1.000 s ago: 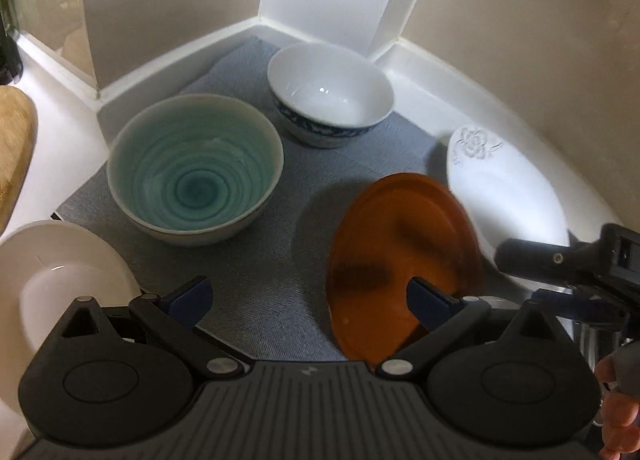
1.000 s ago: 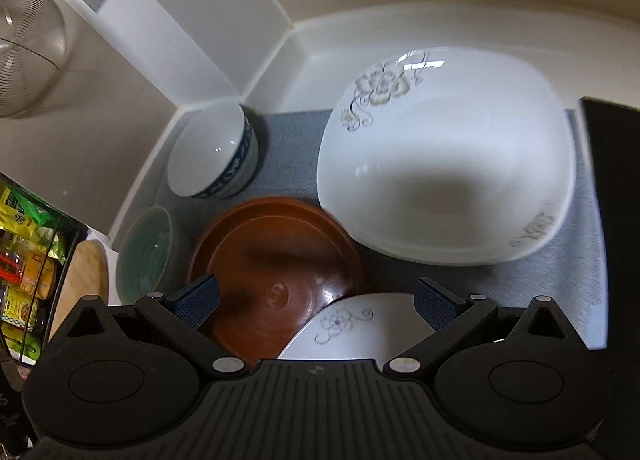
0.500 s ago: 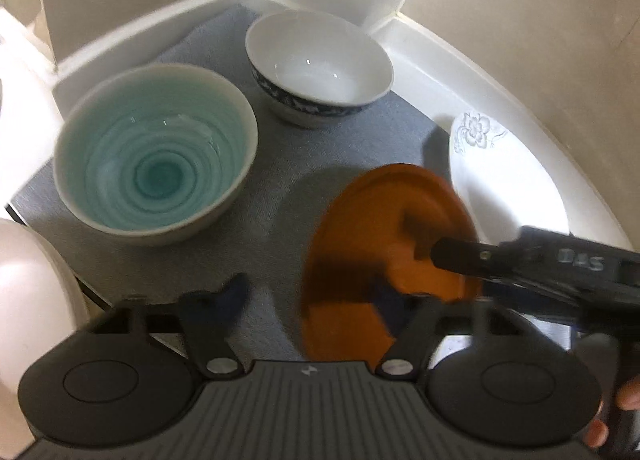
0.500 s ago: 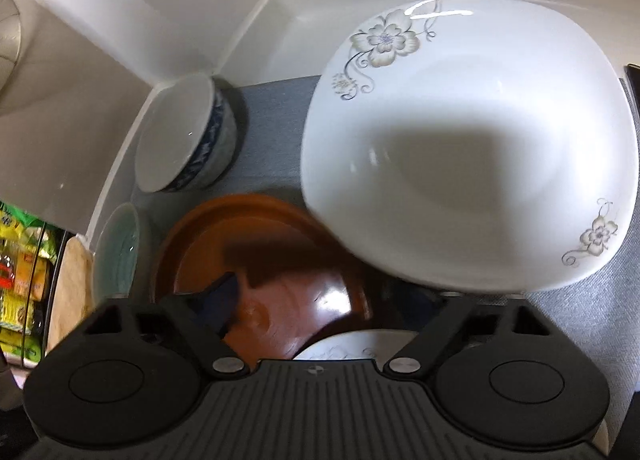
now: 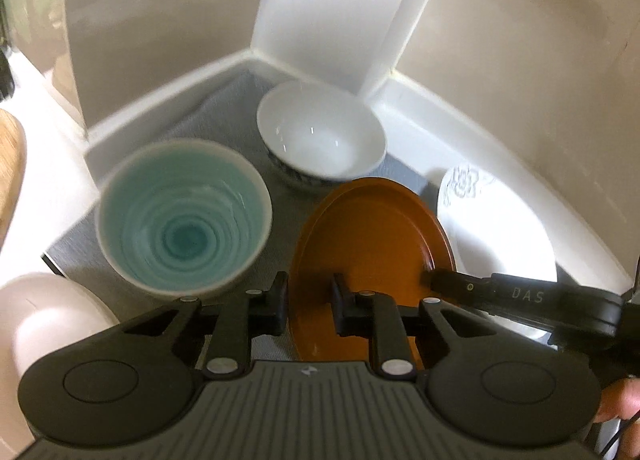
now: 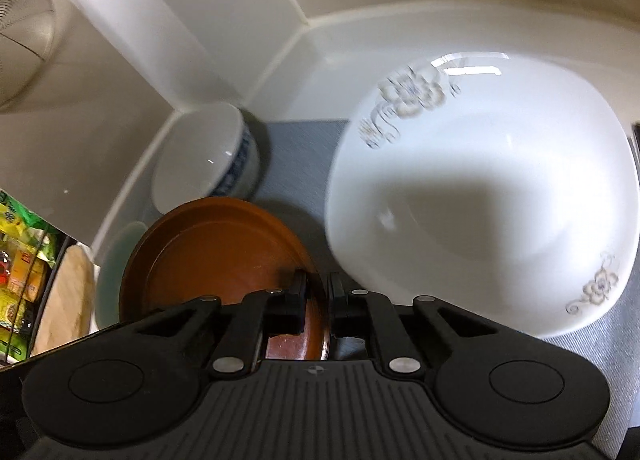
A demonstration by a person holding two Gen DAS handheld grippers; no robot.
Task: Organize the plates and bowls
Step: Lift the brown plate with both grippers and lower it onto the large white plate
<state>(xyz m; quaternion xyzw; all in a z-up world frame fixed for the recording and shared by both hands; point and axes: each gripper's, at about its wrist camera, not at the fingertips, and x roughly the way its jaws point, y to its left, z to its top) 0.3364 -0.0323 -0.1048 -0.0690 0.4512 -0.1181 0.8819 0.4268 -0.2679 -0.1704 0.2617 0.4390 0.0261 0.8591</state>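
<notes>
The brown plate (image 5: pixel 372 244) lies tilted on the grey mat (image 5: pixel 280 219), between the teal bowl (image 5: pixel 184 219) and the white square flowered dish (image 5: pixel 500 227). My left gripper (image 5: pixel 310 304) has the plate's near rim between its pads, and its jaws are still closing on it. My right gripper (image 5: pixel 434 280) reaches in from the right to the plate's right rim. In the right wrist view, that gripper (image 6: pixel 317 296) is shut on the brown plate (image 6: pixel 224 248) at its rim. The flowered dish (image 6: pixel 480 199) sits just right of it.
A white bowl with a blue pattern (image 5: pixel 320 139) stands in the back corner against the white raised ledge (image 5: pixel 420 111). A pale plate (image 5: pixel 48 332) lies at the near left. A wooden board (image 6: pixel 68 292) and packets (image 6: pixel 20 260) show at the left.
Both grippers went from wide open to closed on the brown plate's rim. My right gripper slid left off the flowered dish. The plate now sits more tilted.
</notes>
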